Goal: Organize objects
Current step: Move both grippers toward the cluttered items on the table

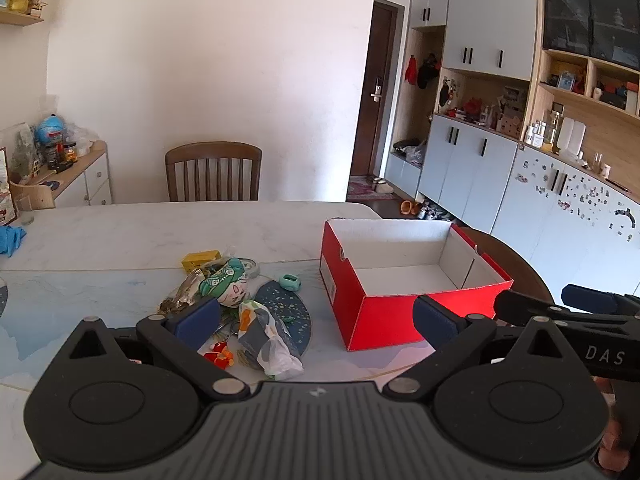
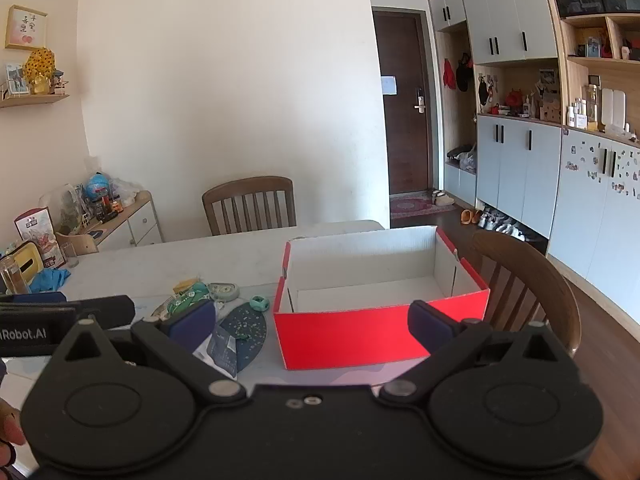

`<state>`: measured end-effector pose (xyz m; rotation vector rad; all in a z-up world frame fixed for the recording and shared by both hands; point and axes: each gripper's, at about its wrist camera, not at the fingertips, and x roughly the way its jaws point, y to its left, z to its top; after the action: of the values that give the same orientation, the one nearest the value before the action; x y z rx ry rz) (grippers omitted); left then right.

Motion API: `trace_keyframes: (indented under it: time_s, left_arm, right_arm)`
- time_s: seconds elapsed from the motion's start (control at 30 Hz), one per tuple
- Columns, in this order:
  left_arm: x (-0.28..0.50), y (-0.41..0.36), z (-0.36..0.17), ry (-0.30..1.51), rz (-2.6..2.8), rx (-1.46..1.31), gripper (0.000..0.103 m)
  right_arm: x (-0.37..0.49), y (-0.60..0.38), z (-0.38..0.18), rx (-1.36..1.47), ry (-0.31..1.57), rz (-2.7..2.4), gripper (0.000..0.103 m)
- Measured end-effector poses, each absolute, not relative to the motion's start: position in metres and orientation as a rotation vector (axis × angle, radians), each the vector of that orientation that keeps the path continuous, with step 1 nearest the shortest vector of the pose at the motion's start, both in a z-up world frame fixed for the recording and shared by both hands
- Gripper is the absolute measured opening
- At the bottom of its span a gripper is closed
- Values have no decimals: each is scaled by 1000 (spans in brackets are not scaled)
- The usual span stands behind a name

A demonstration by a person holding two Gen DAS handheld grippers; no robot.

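An empty red box (image 1: 376, 320) (image 2: 352, 336) with a white inside stands on the marble table (image 1: 140, 232) (image 2: 168, 256). Left of it lies a pile of small items: a green-haired plush head (image 1: 226, 286), a yellow packet (image 1: 200, 260), a patterned wrapped bundle (image 1: 266, 338), a small red toy (image 1: 218, 354), a teal gadget (image 1: 290, 281) (image 2: 259, 302) and a tape roll (image 2: 223, 290). My left gripper (image 1: 316, 320) hovers open above the pile's near edge, nothing between its pads. My right gripper (image 2: 312, 320) hangs open before the box's near wall, holding nothing.
Wooden chairs stand at the far side (image 1: 214, 174) (image 2: 250, 204) and at the right end (image 2: 528, 284) of the table. Blue cloth (image 1: 10, 238) and a yellow tissue box (image 2: 28, 264) sit at the left end. Cabinets (image 2: 520, 168) line the right wall.
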<state>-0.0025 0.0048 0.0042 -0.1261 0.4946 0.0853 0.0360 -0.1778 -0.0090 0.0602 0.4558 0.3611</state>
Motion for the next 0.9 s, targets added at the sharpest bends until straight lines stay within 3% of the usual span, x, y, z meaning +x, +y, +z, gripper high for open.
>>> trace_keyframes:
  time_s: [0.9]
  left_arm:
    - [-7, 8, -2, 520, 145, -146, 103]
  right_arm:
    - [32, -169, -6, 26, 436, 464, 101]
